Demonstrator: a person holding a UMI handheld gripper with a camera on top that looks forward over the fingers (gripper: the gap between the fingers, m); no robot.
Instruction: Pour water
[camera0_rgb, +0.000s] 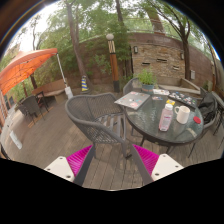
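My gripper (113, 162) is open, its two pink pads (80, 160) spread wide with only the wooden deck and a chair leg between them. Beyond the fingers, to the right, stands a round glass table (150, 120). On it are a clear bottle with a pale label (167, 114), a white cup (183, 114) just right of it, and a small red thing (198, 121) further right. All of these are well beyond the fingertips. Nothing is held.
A grey mesh metal chair (98, 115) stands just ahead of the fingers, left of the table. Papers (131, 99) and a potted plant (148, 78) lie on the table's far side. More chairs and a table under an orange umbrella (28, 68) stand far left.
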